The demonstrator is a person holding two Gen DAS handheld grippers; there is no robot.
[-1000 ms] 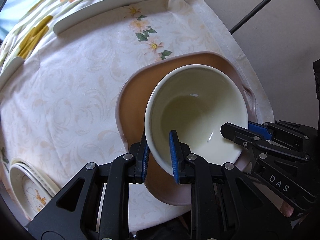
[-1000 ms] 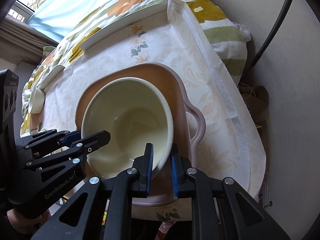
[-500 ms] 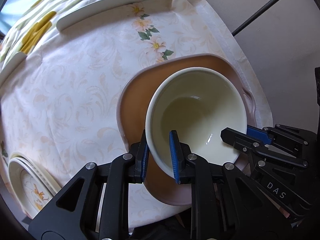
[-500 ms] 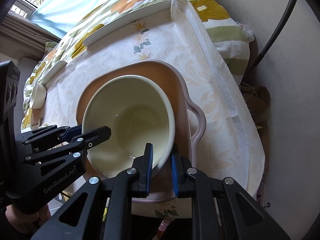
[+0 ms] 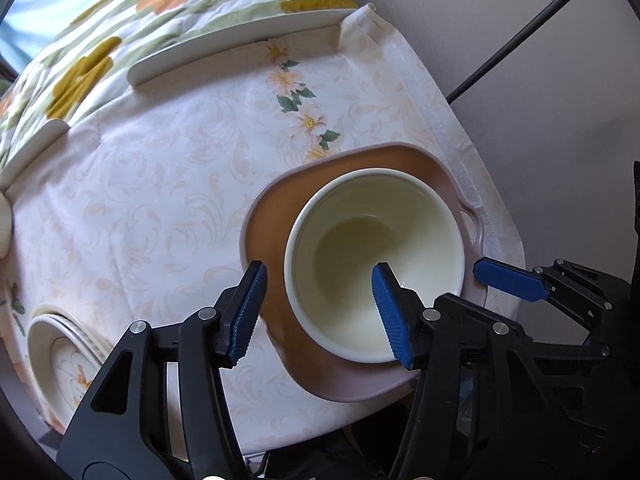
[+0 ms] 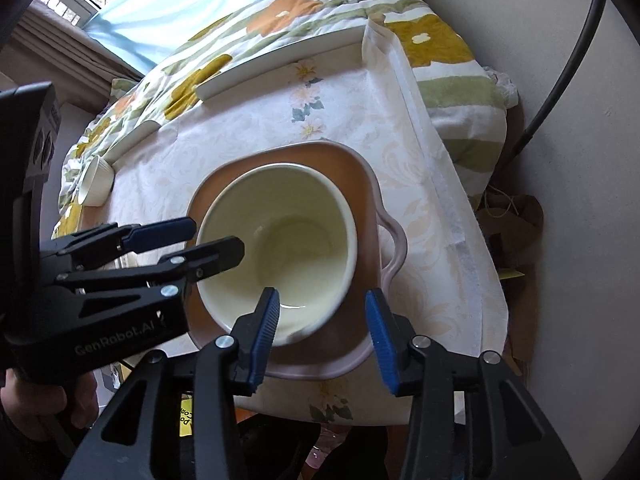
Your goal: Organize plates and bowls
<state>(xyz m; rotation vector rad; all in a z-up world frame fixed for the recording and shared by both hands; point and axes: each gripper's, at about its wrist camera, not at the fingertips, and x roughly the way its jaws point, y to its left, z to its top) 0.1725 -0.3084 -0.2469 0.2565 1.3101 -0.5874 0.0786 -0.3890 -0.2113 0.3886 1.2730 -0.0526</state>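
A cream bowl (image 5: 376, 264) sits in a pink handled dish (image 5: 272, 240) near the table's front right corner; both also show in the right wrist view, the bowl (image 6: 280, 248) inside the dish (image 6: 360, 184). My left gripper (image 5: 320, 312) is open, its jaws straddling the bowl's near left rim without gripping. My right gripper (image 6: 322, 330) is open, its jaws straddling the bowl's near right rim. Each gripper shows in the other's view.
A stack of flowered plates (image 5: 64, 356) sits at the front left. A long white plate (image 5: 240, 44) lies at the table's far edge, and a small white bowl (image 6: 96, 180) at the far left. The table edge and a wall are close on the right.
Both grippers were shut on the bowl's rim; both have now opened and let it go. The bowl rests in the pink dish, and both grippers have drawn back slightly.
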